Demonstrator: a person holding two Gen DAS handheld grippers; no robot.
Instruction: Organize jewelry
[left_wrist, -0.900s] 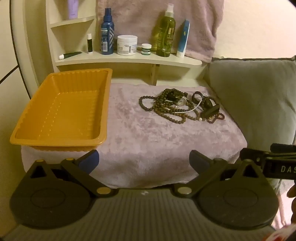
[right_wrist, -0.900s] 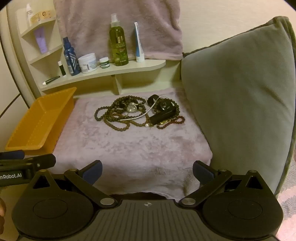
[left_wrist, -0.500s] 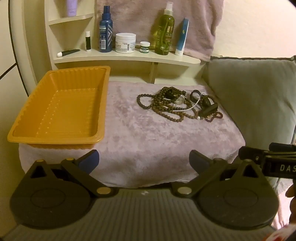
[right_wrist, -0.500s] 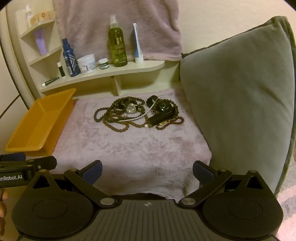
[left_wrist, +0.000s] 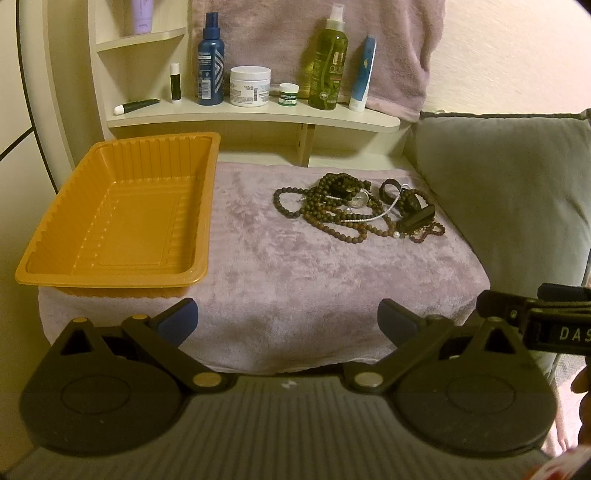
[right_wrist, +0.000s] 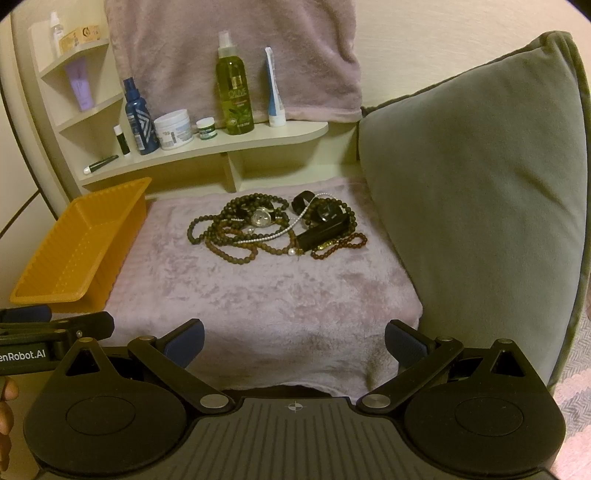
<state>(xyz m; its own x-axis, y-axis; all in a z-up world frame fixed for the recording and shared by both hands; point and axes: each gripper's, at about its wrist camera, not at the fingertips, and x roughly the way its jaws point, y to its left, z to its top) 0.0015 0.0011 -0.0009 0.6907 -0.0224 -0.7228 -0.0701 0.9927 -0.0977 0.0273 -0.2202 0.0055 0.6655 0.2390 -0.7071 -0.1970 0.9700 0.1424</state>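
A tangled pile of jewelry (left_wrist: 354, 210) lies at the back right of a mauve towel (left_wrist: 295, 273): brown bead necklaces, a pearl strand, a watch and a black clip. It also shows in the right wrist view (right_wrist: 273, 225). An empty orange tray (left_wrist: 118, 218) sits on the towel's left side, also seen in the right wrist view (right_wrist: 81, 247). My left gripper (left_wrist: 288, 321) is open and empty at the towel's front edge. My right gripper (right_wrist: 295, 343) is open and empty, also at the front edge, well short of the pile.
A grey cushion (right_wrist: 476, 206) stands against the towel's right side. A cream shelf (left_wrist: 255, 114) behind holds bottles, jars and tubes. A towel hangs on the wall above it.
Both grippers have drawn back and lowered slightly, so the tray and jewelry sit a little higher in view. Nothing on the towel has moved.
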